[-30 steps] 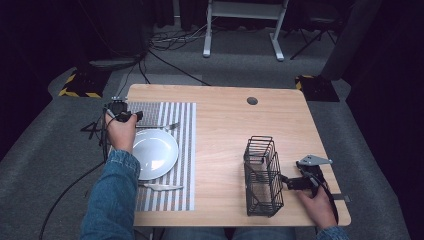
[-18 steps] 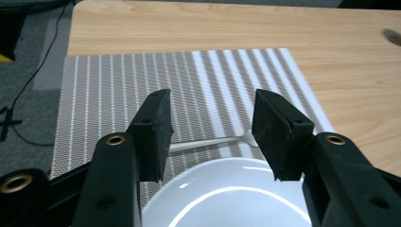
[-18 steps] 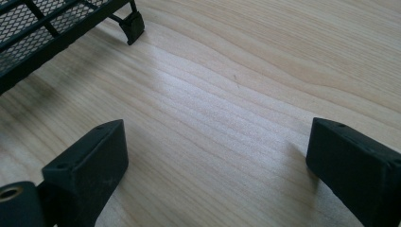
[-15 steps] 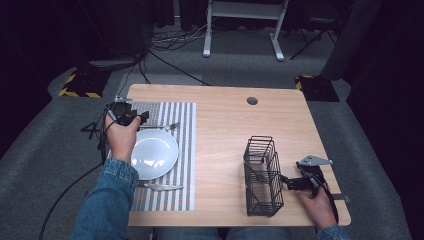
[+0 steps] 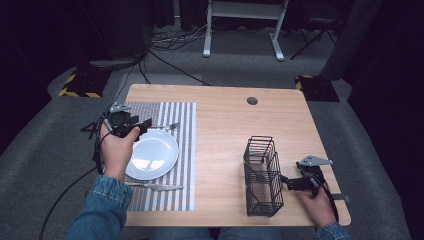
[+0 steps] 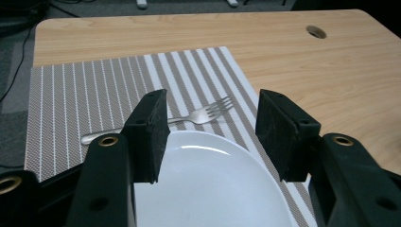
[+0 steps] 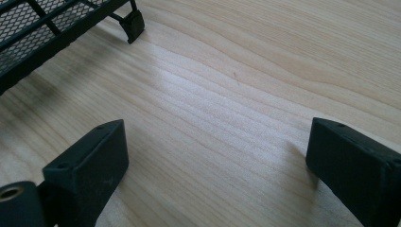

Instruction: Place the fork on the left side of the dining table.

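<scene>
A white plate (image 5: 152,154) lies on a striped placemat (image 5: 185,150) at the table's left. Just beyond the plate's far rim rests a fork (image 5: 167,126), and a knife (image 5: 155,186) lies on its near side. My left gripper (image 5: 145,125) hovers open over the plate's far-left edge. In the left gripper view the fork (image 6: 203,114) lies past the open left gripper (image 6: 210,135), with the plate (image 6: 203,189) beneath. A black wire basket (image 5: 262,175) stands at the right. My right gripper (image 5: 286,181) rests open beside the basket (image 7: 38,28), over bare wood.
A round cable hole (image 5: 252,100) sits near the table's far edge. Bare wood spreads between the placemat and the basket. Cables trail off the table's left side onto the grey floor.
My left gripper has crept a little toward the plate's far rim and the fork. The right gripper has stayed where it was.
</scene>
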Demonstrator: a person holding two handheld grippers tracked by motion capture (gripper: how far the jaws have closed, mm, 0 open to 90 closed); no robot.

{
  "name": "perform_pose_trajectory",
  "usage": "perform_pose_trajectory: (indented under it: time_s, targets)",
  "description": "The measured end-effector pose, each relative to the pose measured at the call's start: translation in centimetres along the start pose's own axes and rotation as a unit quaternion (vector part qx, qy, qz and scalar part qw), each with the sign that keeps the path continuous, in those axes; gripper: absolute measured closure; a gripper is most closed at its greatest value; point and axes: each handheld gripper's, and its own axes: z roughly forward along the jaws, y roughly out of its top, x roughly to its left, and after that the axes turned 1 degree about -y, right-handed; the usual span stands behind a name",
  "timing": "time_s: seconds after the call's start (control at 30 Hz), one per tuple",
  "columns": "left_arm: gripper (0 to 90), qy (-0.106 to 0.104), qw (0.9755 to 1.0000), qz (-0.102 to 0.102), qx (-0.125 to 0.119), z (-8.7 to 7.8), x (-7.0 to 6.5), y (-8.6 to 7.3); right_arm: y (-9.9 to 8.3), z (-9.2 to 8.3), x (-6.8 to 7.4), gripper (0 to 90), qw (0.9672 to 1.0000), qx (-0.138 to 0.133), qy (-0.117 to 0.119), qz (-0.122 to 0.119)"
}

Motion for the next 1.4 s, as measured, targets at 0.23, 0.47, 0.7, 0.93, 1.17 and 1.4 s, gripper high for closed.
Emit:
perform_pose_trajectory:
  time_s: [0.23,0.47,0.7,0.93,1.17,1.4]
  targets:
    - [41.8,-0.020,0.9996,0.020,-0.003,-2.0,-1.9,-1.2,0.0,0.0,0.0,6.6,1.0000,0.000,0.000,0.000]
    - [39.1,-0.052,0.9982,0.029,-0.007,-3.2,-4.3,-2.7,0.0,0.0,0.0,6.6,1.0000,0.000,0.000,0.000]
    - [32.9,-0.098,0.9940,0.044,-0.020,-4.1,-7.5,-4.4,0.0,0.0,0.0,6.7,1.0000,0.000,0.000,0.000]
    - [32.3,-0.101,0.9929,0.063,-0.008,-3.7,-10.1,-6.0,0.0,0.0,0.0,6.7,1.0000,0.000,0.002,-0.001]
    - [32.2,-0.092,0.9933,0.070,0.006,-3.4,-10.8,-8.4,0.0,0.0,0.0,6.8,1.0000,0.000,0.002,-0.002]
    - [31.2,-0.103,0.9915,0.079,0.008,-3.5,-10.3,-11.5,0.0,0.0,0.0,7.0,1.0000,-0.001,0.003,-0.002]
